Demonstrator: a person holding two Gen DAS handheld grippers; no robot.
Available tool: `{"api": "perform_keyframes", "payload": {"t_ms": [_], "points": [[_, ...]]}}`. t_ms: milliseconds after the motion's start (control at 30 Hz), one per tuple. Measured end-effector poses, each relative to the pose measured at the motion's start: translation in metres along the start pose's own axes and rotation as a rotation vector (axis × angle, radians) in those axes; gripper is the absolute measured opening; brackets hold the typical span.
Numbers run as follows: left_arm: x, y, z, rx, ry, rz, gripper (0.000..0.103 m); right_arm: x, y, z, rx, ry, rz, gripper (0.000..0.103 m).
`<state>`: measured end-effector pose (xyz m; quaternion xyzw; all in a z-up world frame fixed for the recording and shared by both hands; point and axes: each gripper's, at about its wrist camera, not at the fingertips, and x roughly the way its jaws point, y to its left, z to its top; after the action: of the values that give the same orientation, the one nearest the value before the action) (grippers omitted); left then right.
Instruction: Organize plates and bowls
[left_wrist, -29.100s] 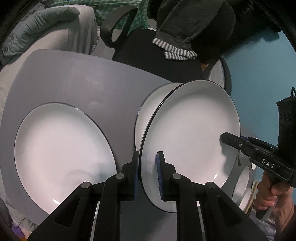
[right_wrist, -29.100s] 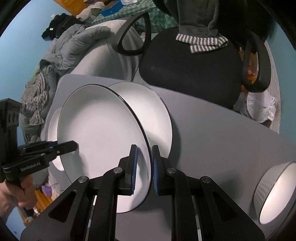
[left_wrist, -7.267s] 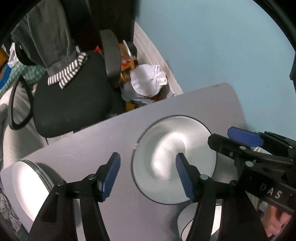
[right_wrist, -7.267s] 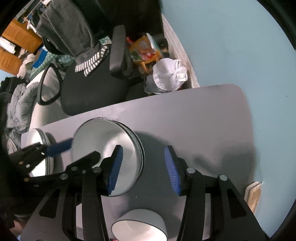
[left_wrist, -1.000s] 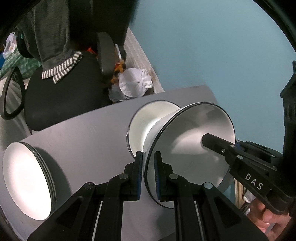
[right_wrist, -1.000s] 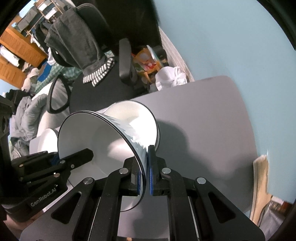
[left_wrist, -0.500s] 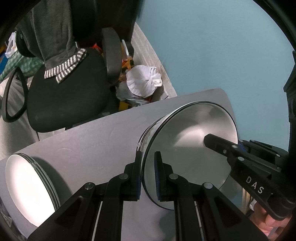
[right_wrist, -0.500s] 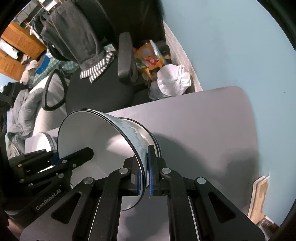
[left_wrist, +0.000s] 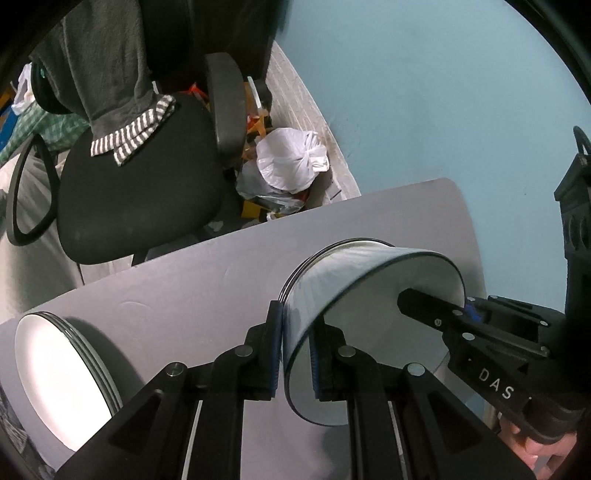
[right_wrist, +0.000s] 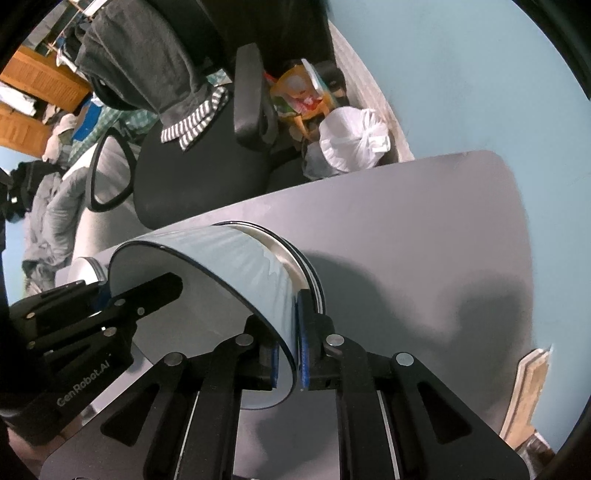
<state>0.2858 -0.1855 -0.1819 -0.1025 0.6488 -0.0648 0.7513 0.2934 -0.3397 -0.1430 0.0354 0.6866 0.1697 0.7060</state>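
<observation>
A pale blue wall (left_wrist: 424, 92) backs the room, and in front of it stands a grey table (left_wrist: 207, 280) with rounded corners. Behind the table sits a black office chair (left_wrist: 140, 184) with a dark garment with a striped cuff (left_wrist: 129, 129) draped over it, and on the floor by the wall lies a tied white plastic bag (left_wrist: 291, 162). Further off, in the right wrist view, there is a heap of clothes (right_wrist: 48, 218) and some orange wooden furniture (right_wrist: 33, 81).

On the table's left side, in the left wrist view, rests a stack of white plates (left_wrist: 62, 380) with dark rims. Toward the right end, a white bowl (left_wrist: 369, 332) with a thin dark rim is held tilted, its base set into the stack of bowls (left_wrist: 317, 258) beneath it, whose rims peek out behind it.

The bowl is gripped from both sides. The left gripper (left_wrist: 295, 354) is clamped on the bowl's near wall, blue pads on either face. The right gripper (right_wrist: 286, 350) straddles the opposite wall, and its jaws are just starting to part, though the pads are pressing on the bowl's wall. Each gripper shows in the other's camera, reaching over the bowl's rim. A bit of the person's hand (left_wrist: 535, 446) shows under the right gripper's handle.
</observation>
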Motion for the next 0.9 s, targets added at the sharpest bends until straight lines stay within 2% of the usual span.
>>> {"api": "perform_keyframes", "payload": {"t_ms": [200,267,400,533,633,833,900], "points": [[0.001,0.002,-0.001,-0.009,0.004,0.011,0.028,-0.002,0.000,-0.003,0.012,0.015,0.002,0.010],[0.000,0.003,-0.003,-0.014,-0.001,0.009,0.028,-0.004,0.003,-0.004,0.015,0.017,0.024,0.023],[-0.005,0.003,-0.006,-0.013,-0.017,0.012,0.037,-0.008,0.007,-0.006,0.005,0.002,0.013,0.032],[-0.015,0.006,-0.011,-0.040,-0.043,0.007,0.039,-0.013,0.010,-0.007,0.014,-0.017,0.012,0.042],[-0.020,0.009,-0.015,-0.056,-0.054,-0.002,0.045,-0.020,0.009,-0.007,0.023,-0.058,-0.046,0.062],[-0.031,0.008,-0.025,-0.035,-0.079,0.002,0.046,-0.030,0.000,-0.009,0.062,-0.090,-0.040,0.064],[-0.036,0.007,-0.028,-0.027,-0.091,0.007,0.051,-0.036,0.000,-0.011,0.065,-0.107,-0.047,0.066]]}}
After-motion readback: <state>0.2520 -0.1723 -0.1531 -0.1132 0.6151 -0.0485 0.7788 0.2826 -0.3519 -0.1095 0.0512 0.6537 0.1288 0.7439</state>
